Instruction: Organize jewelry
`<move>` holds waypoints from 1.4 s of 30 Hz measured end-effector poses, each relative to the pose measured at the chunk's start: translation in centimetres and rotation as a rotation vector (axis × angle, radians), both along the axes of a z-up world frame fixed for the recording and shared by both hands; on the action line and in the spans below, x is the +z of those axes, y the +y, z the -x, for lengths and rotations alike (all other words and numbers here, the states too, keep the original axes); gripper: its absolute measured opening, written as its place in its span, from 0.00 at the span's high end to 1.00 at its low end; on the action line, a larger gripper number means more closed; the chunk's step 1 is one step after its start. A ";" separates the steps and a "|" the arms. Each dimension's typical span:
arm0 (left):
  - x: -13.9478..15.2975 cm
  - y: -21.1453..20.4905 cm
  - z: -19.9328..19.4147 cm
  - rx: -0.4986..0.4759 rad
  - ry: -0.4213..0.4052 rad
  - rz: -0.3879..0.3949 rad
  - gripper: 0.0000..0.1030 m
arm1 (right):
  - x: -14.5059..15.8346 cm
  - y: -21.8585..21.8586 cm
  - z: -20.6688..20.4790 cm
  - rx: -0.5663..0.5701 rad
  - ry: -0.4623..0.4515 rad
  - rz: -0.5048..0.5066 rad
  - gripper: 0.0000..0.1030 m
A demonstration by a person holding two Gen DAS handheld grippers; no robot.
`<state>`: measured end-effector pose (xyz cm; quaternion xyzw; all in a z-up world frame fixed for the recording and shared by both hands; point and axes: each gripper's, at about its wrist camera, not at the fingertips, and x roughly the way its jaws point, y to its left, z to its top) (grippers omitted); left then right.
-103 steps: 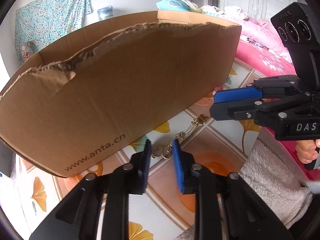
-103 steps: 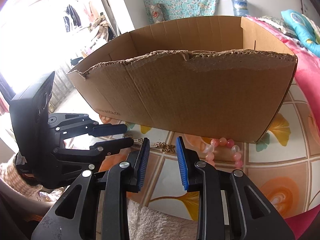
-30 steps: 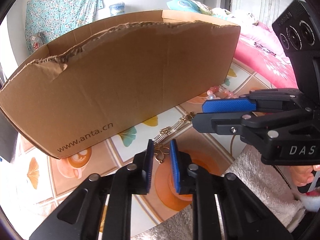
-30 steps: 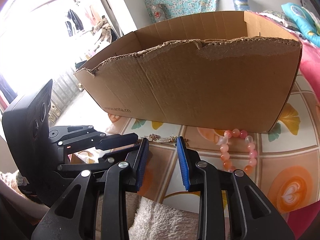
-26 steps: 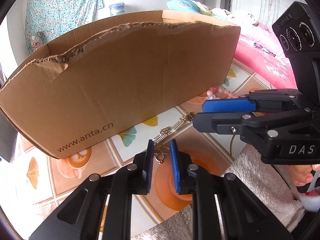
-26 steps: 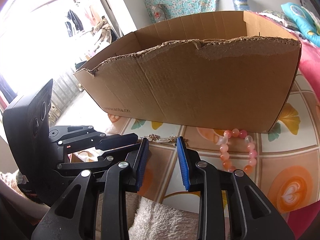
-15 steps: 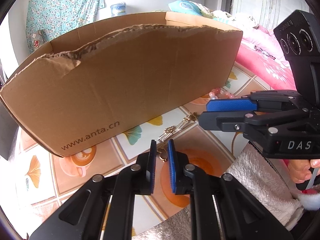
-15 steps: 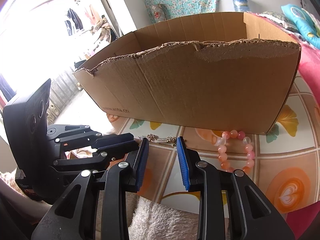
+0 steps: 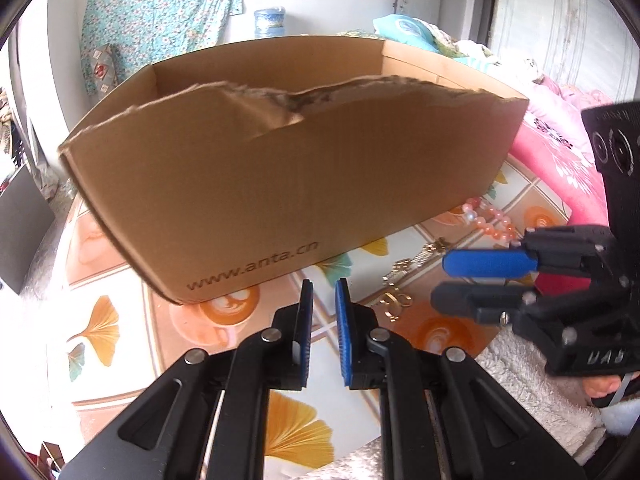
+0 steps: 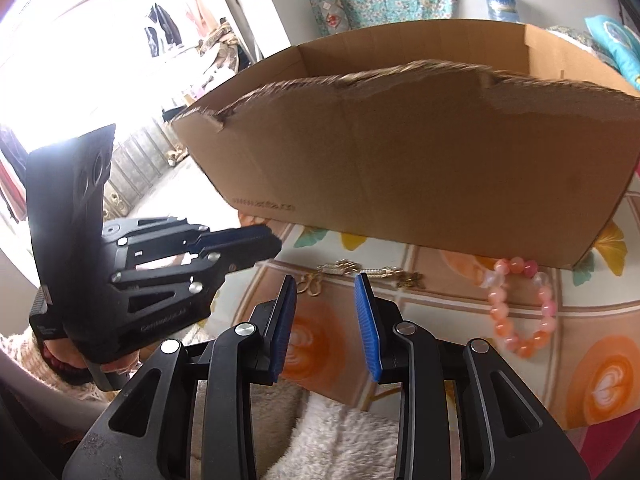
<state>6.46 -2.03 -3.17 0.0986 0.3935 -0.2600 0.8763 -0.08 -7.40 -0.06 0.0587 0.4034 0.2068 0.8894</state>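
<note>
**Both grippers parked in front of the box, nothing picked up**

Left side first: the left gripper [image 9: 323, 286] has its blue pads pulled in to a narrow slit, and there's nothing in that slit, just the patterned tablecloth [image 9: 120, 280] showing through. The jaws have been closing over the last moment but they're holding nothing. It points down at the cloth right at the foot of the cardboard box [image 9: 280, 168], near the printed web address on the box's front wall. From the right wrist view you can see the same tool [image 10: 276, 245] coming in from the left, held by a hand in a knit sleeve [image 10: 64, 376].

Just to the right of the left gripper's tips is the gold chain [image 9: 404, 276], lying loose on the cloth, running up and right toward the box. Not touching either tool as far as I can tell.

Then the right gripper [image 10: 326, 282]: clearly gapped, pads apart, nothing between them. The gold chain [image 10: 368, 272] sits just beyond its tips, stretched sideways along the box's base.

Farther right is the pink bead bracelet [image 10: 520, 308], flat on the cloth, close to the box's right front corner, off to the right of the right gripper's fingers [image 10: 368, 320].

A fluffy white cloth [image 10: 340, 436] sits under the right tool's body.
</note>
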 end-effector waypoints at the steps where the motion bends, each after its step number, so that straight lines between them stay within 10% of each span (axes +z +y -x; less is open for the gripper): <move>1: -0.1 0.2 -0.1 0.007 0.002 0.002 0.89 | -0.2 0.6 0.0 0.010 -0.003 0.023 0.71; 19: -0.8 1.3 -0.2 0.009 0.004 0.025 0.89 | -0.9 5.5 -1.6 0.184 -0.084 0.290 0.75; 42: -0.7 0.6 -0.1 -0.035 0.017 0.074 0.89 | 0.7 3.1 -0.7 0.117 -0.078 0.234 0.86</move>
